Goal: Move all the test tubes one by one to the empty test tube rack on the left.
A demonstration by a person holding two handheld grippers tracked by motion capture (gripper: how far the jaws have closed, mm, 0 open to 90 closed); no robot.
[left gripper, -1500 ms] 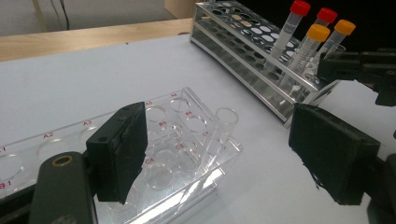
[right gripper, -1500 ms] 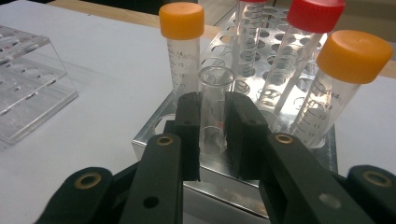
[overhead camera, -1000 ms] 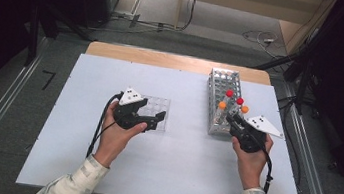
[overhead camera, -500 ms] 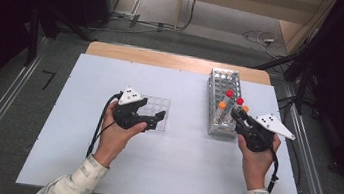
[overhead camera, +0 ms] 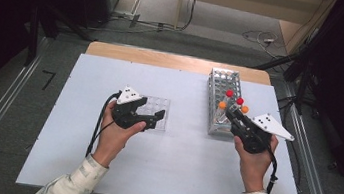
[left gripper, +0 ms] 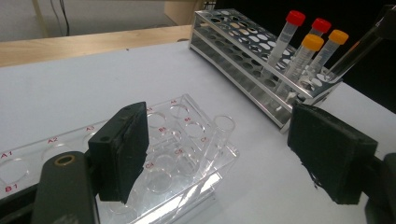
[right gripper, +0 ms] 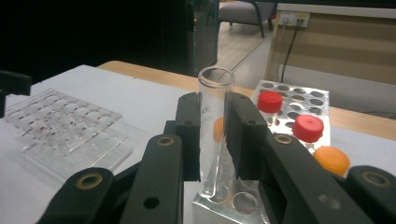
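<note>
A: Right gripper (right gripper: 212, 135) clamped on open glass tube (right gripper: 213, 121), bottom barely out of metal rack (right gripper: 299, 100). Left gripper (left gripper: 224, 158) wide, empty, over clear rack (left gripper: 187, 154).

B: Probably snags a hole if tilted; could crack or slip.

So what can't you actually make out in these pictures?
- Glass tube in the right gripper: its lower end is hidden behind the fingers in the right gripper view.
- Print on the tube: too blurred to read there.
- Clear plate: its near-left wells are covered by the left gripper's finger in the left gripper view.
- Metal rack: the tube is too small to see in the high view.
</note>
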